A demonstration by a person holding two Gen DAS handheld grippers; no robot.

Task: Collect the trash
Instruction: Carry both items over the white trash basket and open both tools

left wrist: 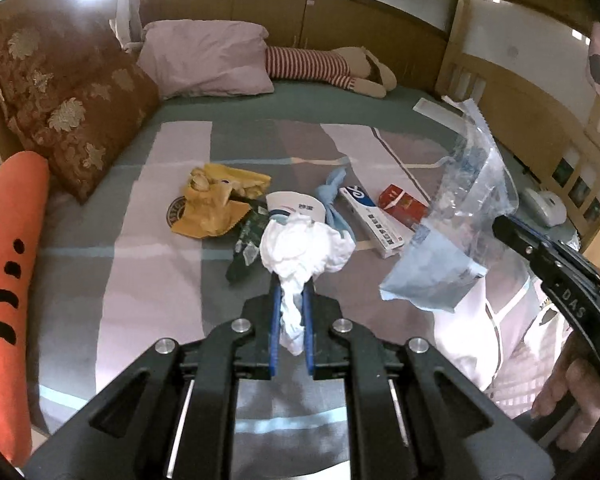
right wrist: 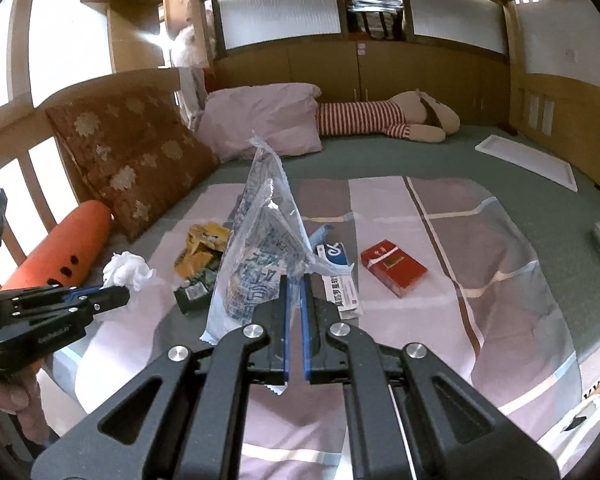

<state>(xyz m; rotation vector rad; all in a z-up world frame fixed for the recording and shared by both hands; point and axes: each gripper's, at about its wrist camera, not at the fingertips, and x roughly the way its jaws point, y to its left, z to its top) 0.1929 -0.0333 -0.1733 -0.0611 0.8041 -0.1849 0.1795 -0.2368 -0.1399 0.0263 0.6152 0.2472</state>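
The crumpled white tissue (left wrist: 300, 248) is pinched between the blue pads of the left gripper (left wrist: 291, 280), jaws squeezed tight on its tail so the fluffy wad sticks out past the fingertips, held up over the bed; from the right wrist view you can see the same wad (right wrist: 127, 270) poking out of that gripper off to the left. The right gripper (right wrist: 295, 280) has its jaws clamped on a clear plastic wrapper with blue print (right wrist: 260, 248), which stands up almost vertical above the fingers; in the left view that wrapper (left wrist: 476, 168) hangs off to the right with a pale blue packet (left wrist: 428, 276) dangling at its lower end. Still lying on the striped bedspread (right wrist: 460, 264) is the rest of the junk: a crumpled yellow snack bag (left wrist: 216, 200), a dark green wrapper (left wrist: 246, 248) right next to it, a white paper cup (left wrist: 296, 206) on its side, a light blue cloth (left wrist: 332, 196) just beside the cup, a white and blue toothpaste box (left wrist: 372, 216), and a red cigarette pack (right wrist: 392, 266) near the box. Further out there's a brown floral cushion (left wrist: 68, 100), an orange carrot-shaped plush (left wrist: 8, 264), a pink pillow (right wrist: 264, 120), and a striped stuffed animal (right wrist: 380, 118) at the far end. A white plastic bag (left wrist: 484, 328) sits at the lower right of the left view, close to the person's hand (left wrist: 568, 396).
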